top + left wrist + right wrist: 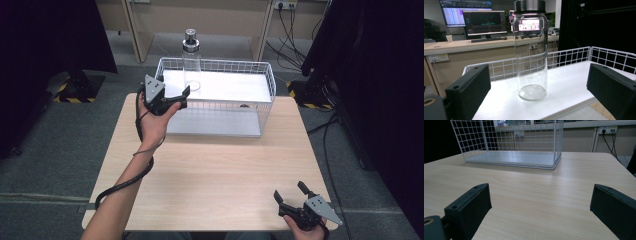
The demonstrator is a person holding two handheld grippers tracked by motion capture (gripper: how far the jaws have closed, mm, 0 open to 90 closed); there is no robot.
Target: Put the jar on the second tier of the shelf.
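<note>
Tall clear glass jar with metal lid (191, 60) stands upright on top shelf of white wire rack (260, 66), table's 12 o'clock. Left gripper (186, 97) spread wide, just beside jar, not touching. Right gripper (290, 192) spread, empty, at 5 o'clock over light wooden table (220, 170).

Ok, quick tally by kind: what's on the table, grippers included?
Glass jar with metal lid: 1
White wire rack: 1
Handheld grippers: 2, left gripper and right gripper, both open
Total: 4
</note>
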